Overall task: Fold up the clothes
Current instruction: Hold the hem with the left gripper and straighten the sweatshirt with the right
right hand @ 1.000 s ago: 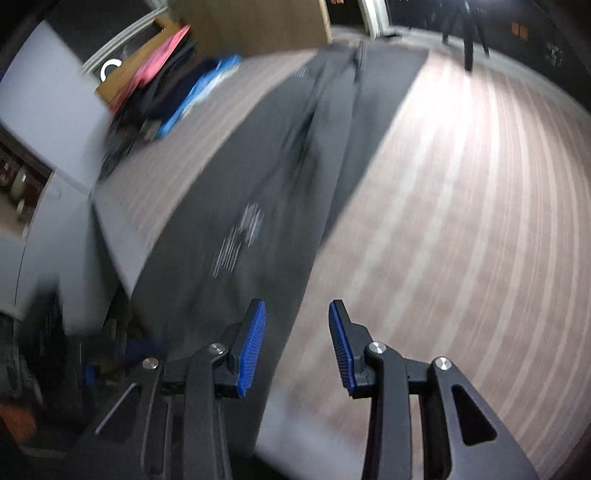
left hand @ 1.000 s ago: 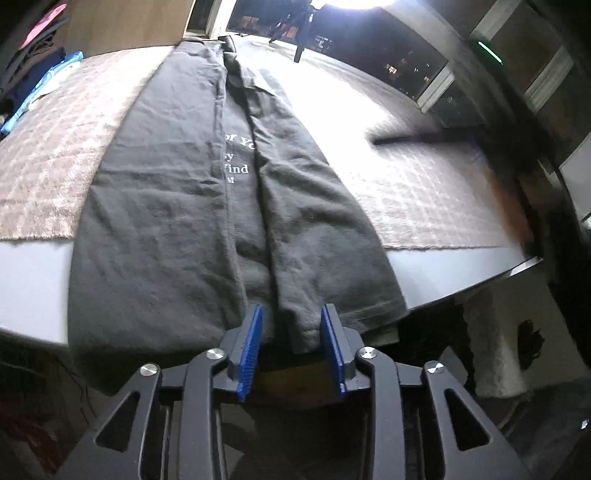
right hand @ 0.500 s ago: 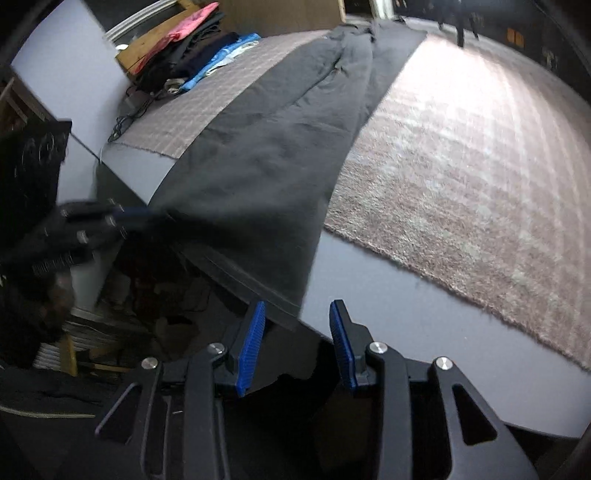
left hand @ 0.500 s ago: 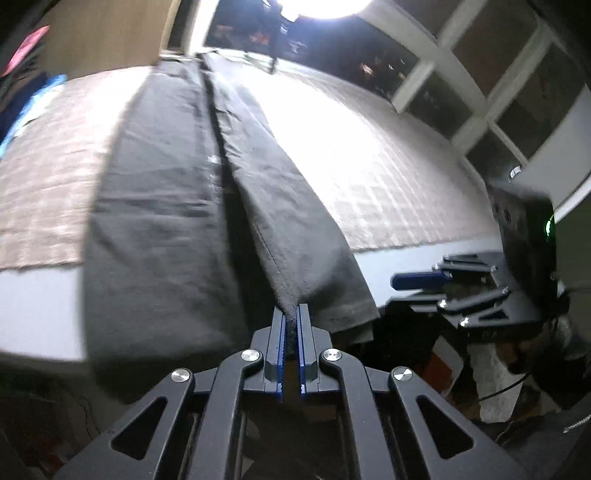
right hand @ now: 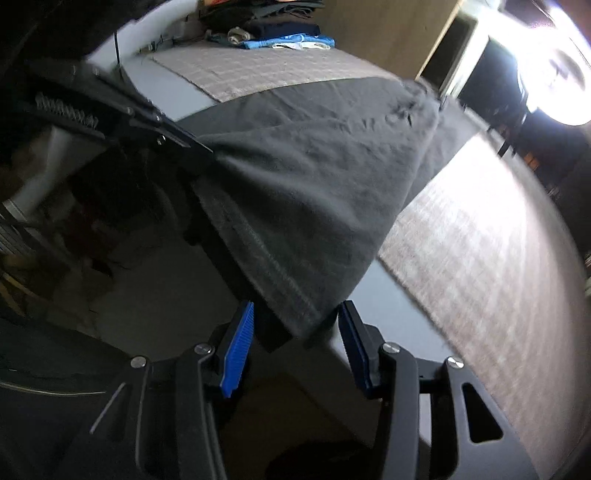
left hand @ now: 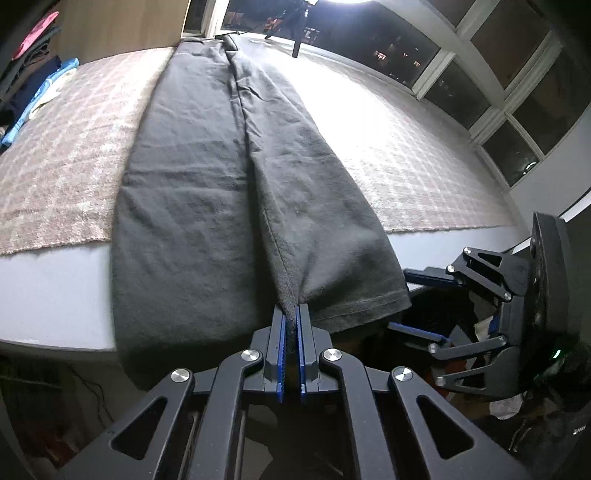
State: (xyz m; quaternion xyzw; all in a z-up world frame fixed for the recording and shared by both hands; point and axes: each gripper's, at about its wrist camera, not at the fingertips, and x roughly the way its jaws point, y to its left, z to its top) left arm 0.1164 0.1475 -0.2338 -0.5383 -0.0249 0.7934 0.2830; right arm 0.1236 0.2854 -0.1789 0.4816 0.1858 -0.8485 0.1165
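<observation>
A dark grey garment [left hand: 207, 192] lies lengthwise on the checked blanket, its sides folded in, its hem hanging over the near table edge. My left gripper [left hand: 291, 325] is shut on the hem at the inner edge of the right folded flap. My right gripper [left hand: 421, 299] shows open at the right of the left wrist view, by the hem's right corner. In the right wrist view the right gripper [right hand: 295, 332] is open with the corner of the garment [right hand: 314, 206] between its jaws. The left gripper [right hand: 177, 136] holds the hem at upper left there.
A pinkish checked blanket [left hand: 424, 162] covers the white table [left hand: 51, 288]. Stacked clothes [right hand: 280, 33] lie at the far left end. Windows and a bright lamp [right hand: 561, 74] stand behind. A tripod [left hand: 295, 33] stands at the far end.
My left gripper has shut on the hem. My right gripper swung from over the blanket down to the near edge and now straddles the hem's right corner.
</observation>
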